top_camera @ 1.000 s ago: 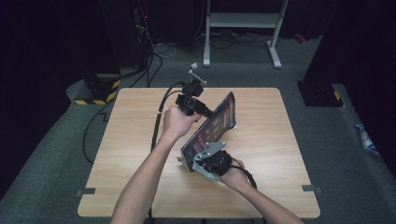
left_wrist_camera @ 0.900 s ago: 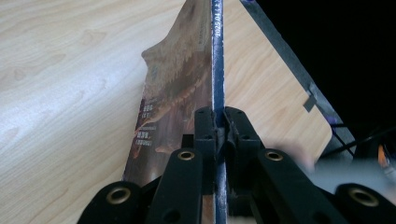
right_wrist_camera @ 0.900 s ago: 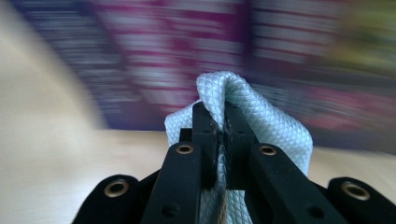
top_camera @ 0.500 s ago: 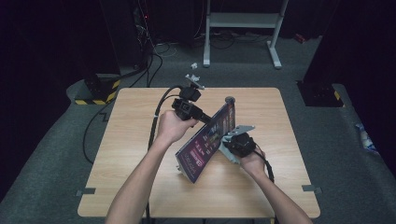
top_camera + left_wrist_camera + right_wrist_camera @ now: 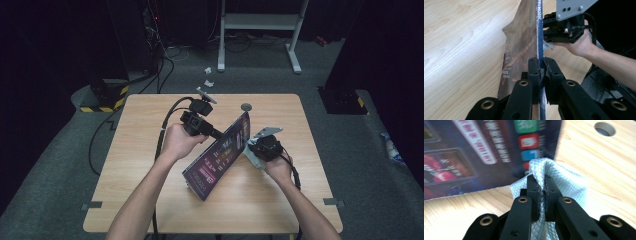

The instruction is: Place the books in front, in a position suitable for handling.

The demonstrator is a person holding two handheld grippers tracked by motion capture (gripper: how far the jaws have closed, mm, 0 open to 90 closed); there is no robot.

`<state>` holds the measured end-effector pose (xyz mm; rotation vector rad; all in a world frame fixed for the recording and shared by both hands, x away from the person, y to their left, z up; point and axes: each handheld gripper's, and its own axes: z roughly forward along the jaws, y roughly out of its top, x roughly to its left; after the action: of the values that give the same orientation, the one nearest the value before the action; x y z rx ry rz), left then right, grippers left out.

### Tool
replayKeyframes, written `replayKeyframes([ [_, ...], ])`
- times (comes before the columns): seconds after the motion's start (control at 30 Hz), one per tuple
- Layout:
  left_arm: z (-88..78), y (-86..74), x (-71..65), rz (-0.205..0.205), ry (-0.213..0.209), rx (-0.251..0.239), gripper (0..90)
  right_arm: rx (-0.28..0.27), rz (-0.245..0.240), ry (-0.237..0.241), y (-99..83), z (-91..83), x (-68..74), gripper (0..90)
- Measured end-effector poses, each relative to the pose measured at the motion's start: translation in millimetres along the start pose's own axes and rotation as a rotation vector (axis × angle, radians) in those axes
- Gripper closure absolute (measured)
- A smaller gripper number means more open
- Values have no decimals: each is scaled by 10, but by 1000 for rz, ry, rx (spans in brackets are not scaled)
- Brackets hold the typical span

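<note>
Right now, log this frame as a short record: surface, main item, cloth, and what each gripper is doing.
surface: wooden table with a round hole near its far edge
main item: thin dark printed board, tilted up on its long edge
cloth: white textured cloth, bunched beside the board's printed face
left gripper: jaws shut on the board's edge
right gripper: jaws shut on the cloth

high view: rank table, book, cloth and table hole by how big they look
1. table
2. book
3. cloth, mostly hidden behind the book and right gripper, so unsure
4. table hole, looks about alike
</note>
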<state>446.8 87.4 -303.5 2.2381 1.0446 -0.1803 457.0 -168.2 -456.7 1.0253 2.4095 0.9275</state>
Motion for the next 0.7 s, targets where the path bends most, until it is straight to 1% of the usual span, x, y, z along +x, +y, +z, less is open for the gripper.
replayKeyframes([
  [0.03, 8, 3, -1, -2, 0, 0, 842, 4, -8, 10, 2, -14, 33, 854],
  [0.07, 17, 9, 0, 6, 3, 7, 842, -5, -25, 21, 10, -26, 61, 854],
  [0.1, 30, 13, 0, 10, 5, 10, 842, -23, -43, 42, 28, -56, 114, 854],
  [0.13, 49, 12, -3, 10, 8, 17, 842, -54, -63, 60, 54, -96, 172, 854],
  [0.17, 63, 8, -7, 17, 13, 24, 841, -91, -74, 79, 93, -165, 240, 854],
  [0.23, 87, -7, -17, 38, 39, 49, 841, -125, -89, 94, 163, -261, 302, 854],
  [0.3, 95, -31, 1, 36, 39, 51, 841, -158, -103, 105, 246, -359, 332, 854],
  [0.37, 96, -44, 11, 30, 42, 52, 841, -161, -102, 96, 322, -409, 302, 854],
  [0.4, 94, -50, 23, 36, 43, 53, 841, -162, -89, 93, 332, -411, 282, 854],
  [0.43, 98, -57, 26, 31, 41, 56, 842, -151, -76, 88, 335, -402, 244, 854],
  [0.47, 101, -61, 34, 38, 44, 61, 842, -134, -66, 80, 332, -379, 205, 854],
  [0.5, 106, -68, 37, 33, 41, 62, 842, -116, -55, 71, 324, -356, 166, 854],
  [0.57, 115, -82, 47, 30, 39, 59, 842, -106, -17, 72, 305, -350, 114, 854],
  [0.6, 119, -86, 50, 29, 37, 56, 842, -112, -8, 77, 307, -364, 114, 854],
  [0.63, 122, -84, 51, 30, 35, 55, 843, -122, -15, 85, 316, -393, 152, 854],
  [0.67, 125, -78, 55, 33, 36, 55, 843, -123, -32, 91, 327, -411, 189, 854],
  [0.7, 130, -72, 55, 31, 37, 55, 842, -119, -58, 102, 344, -426, 255, 854],
])
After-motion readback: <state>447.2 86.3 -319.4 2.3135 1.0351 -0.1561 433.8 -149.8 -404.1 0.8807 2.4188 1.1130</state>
